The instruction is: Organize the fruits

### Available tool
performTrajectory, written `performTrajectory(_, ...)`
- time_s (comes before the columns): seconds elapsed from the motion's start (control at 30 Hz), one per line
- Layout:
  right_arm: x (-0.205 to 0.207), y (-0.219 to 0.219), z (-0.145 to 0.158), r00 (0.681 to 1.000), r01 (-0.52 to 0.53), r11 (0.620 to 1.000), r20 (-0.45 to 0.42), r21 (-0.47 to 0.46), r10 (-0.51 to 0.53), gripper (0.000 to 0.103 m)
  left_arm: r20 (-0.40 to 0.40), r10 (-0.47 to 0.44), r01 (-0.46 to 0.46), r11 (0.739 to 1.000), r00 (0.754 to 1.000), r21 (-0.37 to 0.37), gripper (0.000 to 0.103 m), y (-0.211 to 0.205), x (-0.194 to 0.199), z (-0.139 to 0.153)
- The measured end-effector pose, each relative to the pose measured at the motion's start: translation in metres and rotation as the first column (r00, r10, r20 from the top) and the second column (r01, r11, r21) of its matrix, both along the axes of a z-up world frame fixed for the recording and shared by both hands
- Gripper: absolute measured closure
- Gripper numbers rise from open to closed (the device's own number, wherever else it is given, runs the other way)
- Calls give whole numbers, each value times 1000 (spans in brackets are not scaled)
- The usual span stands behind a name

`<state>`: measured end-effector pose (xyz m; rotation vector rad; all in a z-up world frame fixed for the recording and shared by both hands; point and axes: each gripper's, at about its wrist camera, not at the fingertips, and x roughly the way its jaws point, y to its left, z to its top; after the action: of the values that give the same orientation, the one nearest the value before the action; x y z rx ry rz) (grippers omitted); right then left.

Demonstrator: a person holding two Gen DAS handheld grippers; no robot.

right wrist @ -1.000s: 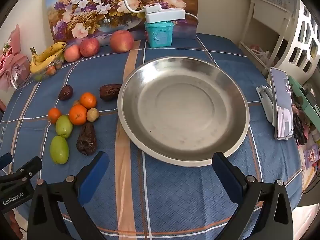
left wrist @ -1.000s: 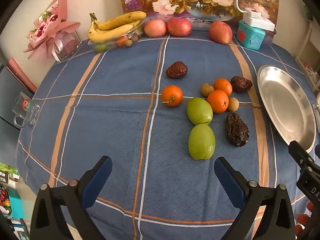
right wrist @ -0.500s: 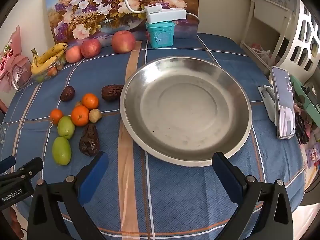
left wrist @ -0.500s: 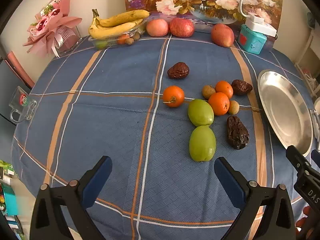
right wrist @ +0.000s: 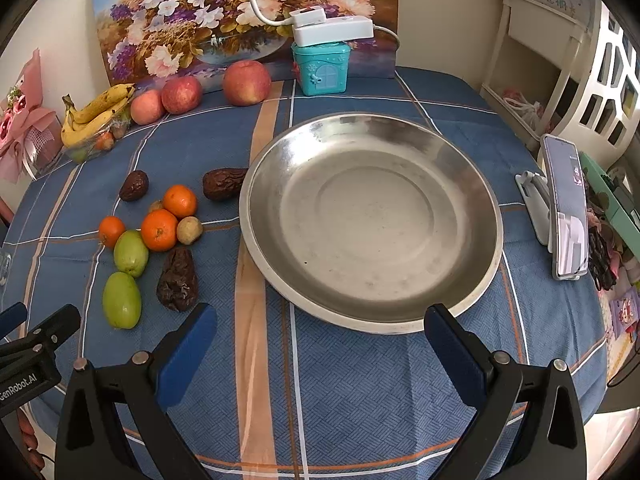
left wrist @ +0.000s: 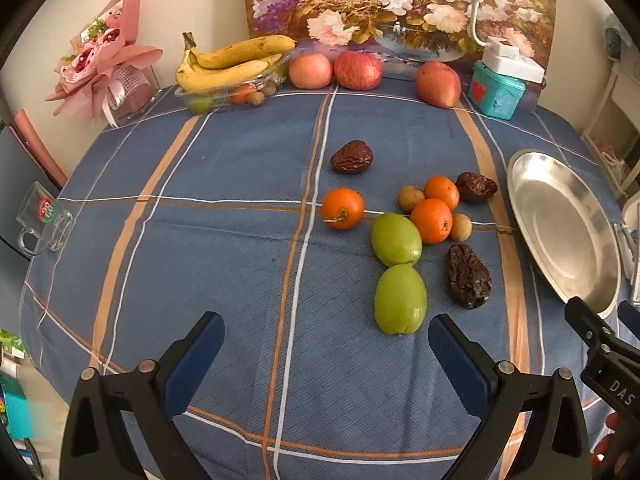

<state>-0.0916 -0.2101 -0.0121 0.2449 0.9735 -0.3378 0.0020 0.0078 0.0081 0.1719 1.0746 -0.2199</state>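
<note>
A cluster of small fruits lies on the blue checked tablecloth: two green jujubes [left wrist: 400,298] [left wrist: 396,239], three oranges [left wrist: 343,208] [left wrist: 431,220] [left wrist: 441,191], dark dried dates [left wrist: 468,276] [left wrist: 351,157] [left wrist: 476,187] and two small brown longans [left wrist: 411,197]. An empty steel plate [right wrist: 372,220] sits to their right; it also shows in the left wrist view [left wrist: 560,228]. My left gripper [left wrist: 326,354] is open and empty, just short of the near green jujube. My right gripper [right wrist: 320,350] is open and empty at the plate's near rim.
Bananas in a clear tray [left wrist: 230,64] and three apples [left wrist: 358,70] line the back by a flower painting. A teal box [right wrist: 320,66], a phone on a stand [right wrist: 566,208], a glass mug [left wrist: 44,220] and a pink bouquet [left wrist: 104,64] stand at the table's edges.
Both grippers have moved slightly forward toward the fruits and plate. The fruits and the plate have not moved.
</note>
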Motion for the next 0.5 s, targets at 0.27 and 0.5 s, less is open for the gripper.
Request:
performTrajectory(0.27, 0, 0, 0, 1000, -2, 1000, -1, -1, 2, 0, -2, -10, 10, 1000, 1000, -6, 0, -2, 0, 2)
performTrajectory(0.5, 0, 0, -1, 1000, -4, 1000, -3, -4, 4, 0, -8, -2, 2, 1000, 1000, -25, 0, 1, 1, 3)
